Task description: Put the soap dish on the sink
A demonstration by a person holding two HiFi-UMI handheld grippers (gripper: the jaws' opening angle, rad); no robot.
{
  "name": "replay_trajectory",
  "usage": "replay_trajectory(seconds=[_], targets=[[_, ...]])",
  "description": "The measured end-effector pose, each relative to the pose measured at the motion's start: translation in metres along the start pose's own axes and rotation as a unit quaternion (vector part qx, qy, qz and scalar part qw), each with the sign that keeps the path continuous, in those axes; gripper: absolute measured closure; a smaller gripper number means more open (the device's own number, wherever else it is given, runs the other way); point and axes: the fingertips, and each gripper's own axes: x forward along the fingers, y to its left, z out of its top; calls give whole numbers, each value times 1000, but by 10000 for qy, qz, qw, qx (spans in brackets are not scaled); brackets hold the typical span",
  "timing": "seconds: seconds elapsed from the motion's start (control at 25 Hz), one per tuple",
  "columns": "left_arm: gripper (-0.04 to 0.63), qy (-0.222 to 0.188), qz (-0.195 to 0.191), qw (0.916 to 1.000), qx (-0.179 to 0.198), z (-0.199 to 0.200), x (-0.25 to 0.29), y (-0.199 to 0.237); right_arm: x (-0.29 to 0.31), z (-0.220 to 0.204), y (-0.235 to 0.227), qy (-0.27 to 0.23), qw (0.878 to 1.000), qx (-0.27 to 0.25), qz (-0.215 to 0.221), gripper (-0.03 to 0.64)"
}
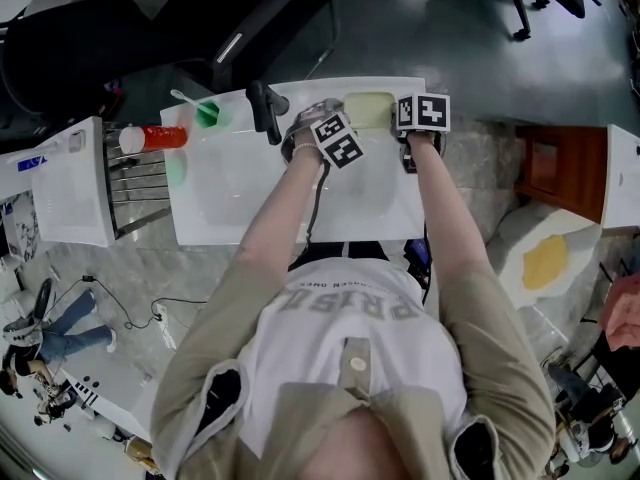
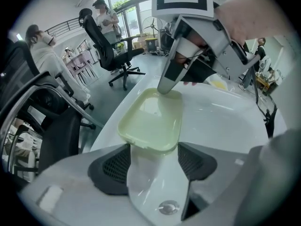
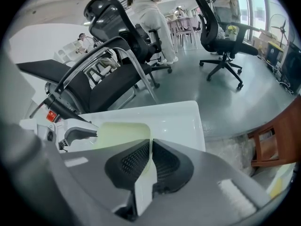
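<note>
One white sink takes the middle of the head view. Its basin is bare inside, with one round metal drain at the bottom.

There are two grippers. The right gripper has its jaws clenched on the thin side wall of the soap dish. The left gripper has its jaws released and apart. The near edge of the dish lies just at their tips, and the pads do not press on it.

There is one soap dish, pale yellow-green, shallow, with rounded corners, and it is bare inside. It is at the back rim of the sink, just to the right of the faucet. If it rests fully on the rim or is held a little above it, I cannot tell.

One black faucet stands upright at the back rim. Left of it, at the back left corner of the sink, is one small green thing with a white stick. Beside the sink's left edge one red bottle with a white cap lies on its side.
</note>
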Motion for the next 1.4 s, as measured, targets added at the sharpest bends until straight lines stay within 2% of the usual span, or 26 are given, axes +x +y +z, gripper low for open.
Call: replay_trajectory(seconds=[0.4,0.72,1.4], targets=[[267,164,94,9997,154,-3,4,4,1,3,1,22,9998,-164,-131,595],[267,358,301,9980,426,-5,7,11,2,4,2,2,9995,-252,-207,591],[265,280,384,9983,340,-5,7,16,2,7,1,-164,9990,-206,-360,583]])
